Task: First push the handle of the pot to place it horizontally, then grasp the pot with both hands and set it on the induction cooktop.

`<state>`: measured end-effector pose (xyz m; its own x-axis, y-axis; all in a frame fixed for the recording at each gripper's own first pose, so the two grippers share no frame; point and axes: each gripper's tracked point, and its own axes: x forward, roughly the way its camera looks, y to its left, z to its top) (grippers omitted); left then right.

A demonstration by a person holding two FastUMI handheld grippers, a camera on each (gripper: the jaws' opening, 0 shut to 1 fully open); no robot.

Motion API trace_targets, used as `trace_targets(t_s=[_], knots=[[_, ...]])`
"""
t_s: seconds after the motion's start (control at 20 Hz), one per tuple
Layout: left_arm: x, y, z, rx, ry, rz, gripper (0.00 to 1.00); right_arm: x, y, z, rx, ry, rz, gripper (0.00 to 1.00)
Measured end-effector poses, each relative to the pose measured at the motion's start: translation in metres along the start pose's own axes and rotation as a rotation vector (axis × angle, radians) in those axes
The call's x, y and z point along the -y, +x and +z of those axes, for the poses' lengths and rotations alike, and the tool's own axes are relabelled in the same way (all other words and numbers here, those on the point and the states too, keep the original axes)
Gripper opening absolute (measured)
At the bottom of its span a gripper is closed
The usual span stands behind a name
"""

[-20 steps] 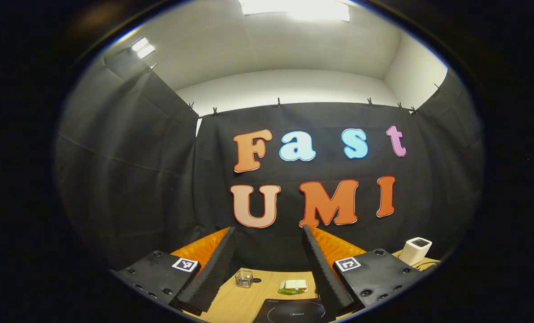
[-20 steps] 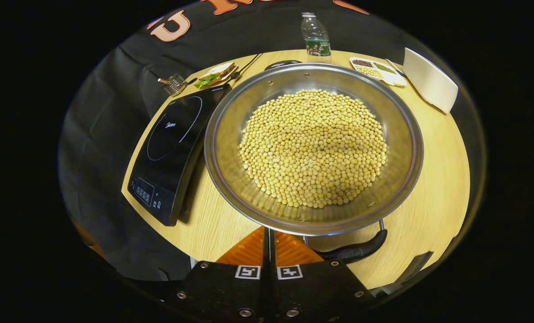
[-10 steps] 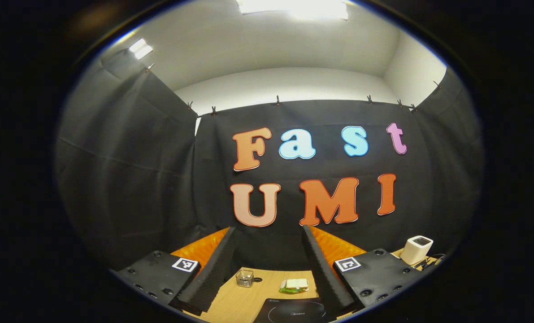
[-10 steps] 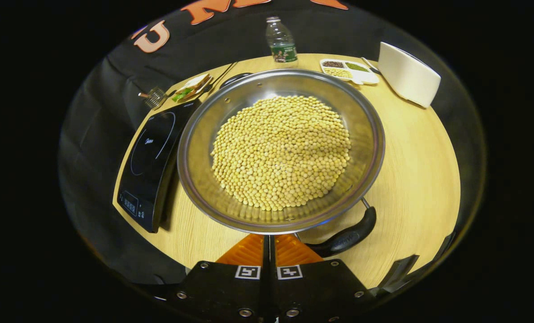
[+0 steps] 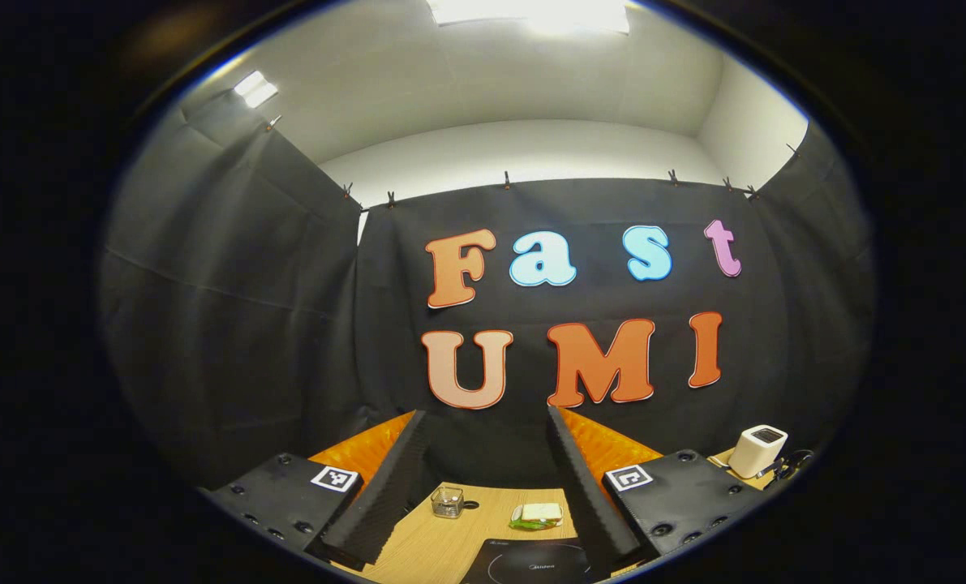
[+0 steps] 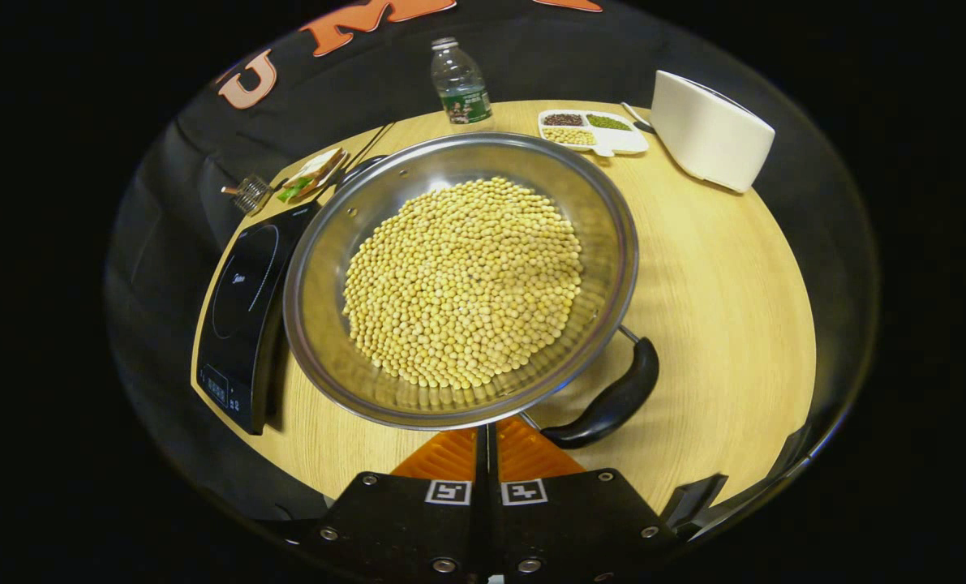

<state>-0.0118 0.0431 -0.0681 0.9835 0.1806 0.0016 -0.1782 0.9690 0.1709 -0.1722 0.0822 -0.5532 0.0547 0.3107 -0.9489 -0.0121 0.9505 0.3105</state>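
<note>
Pot (image 6: 458,276) of soybeans sits mid-table beside the induction cooktop (image 6: 247,316) on my right gripper view, right gripper (image 6: 487,442) pressed together; my left gripper (image 5: 483,478), spread and empty, faces the wall.

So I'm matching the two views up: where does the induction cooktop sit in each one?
Left gripper view: induction cooktop at the bottom edge, between the fingers.
Right gripper view: induction cooktop at left, beside the pot.
Shared landmark: the sandwich just beyond it.
</note>
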Motion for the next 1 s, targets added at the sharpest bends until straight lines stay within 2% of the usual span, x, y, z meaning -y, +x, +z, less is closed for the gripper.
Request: trace_targets(t_s=[0.2, 0.4, 0.85, 1.0], knots=[[0.004, 0.002, -0.004, -0.016, -0.009, -0.012, 0.95, 0.021, 0.0, 0.013, 0.02, 0.008, -0.052, 0.0], [0.0, 0.005, -0.004, -0.011, 0.002, 0.011, 0.95, 0.036, 0.002, 0.025, 0.04, -0.006, -0.1, 0.0], [-0.007, 0.012, -0.023, -0.05, -0.006, 0.019, 0.95, 0.073, 0.017, 0.048, 0.061, 0.045, -0.193, 0.0], [-0.006, 0.011, -0.025, -0.051, -0.01, 0.018, 0.95, 0.084, 0.02, 0.061, 0.099, 0.014, -0.256, 0.0]])
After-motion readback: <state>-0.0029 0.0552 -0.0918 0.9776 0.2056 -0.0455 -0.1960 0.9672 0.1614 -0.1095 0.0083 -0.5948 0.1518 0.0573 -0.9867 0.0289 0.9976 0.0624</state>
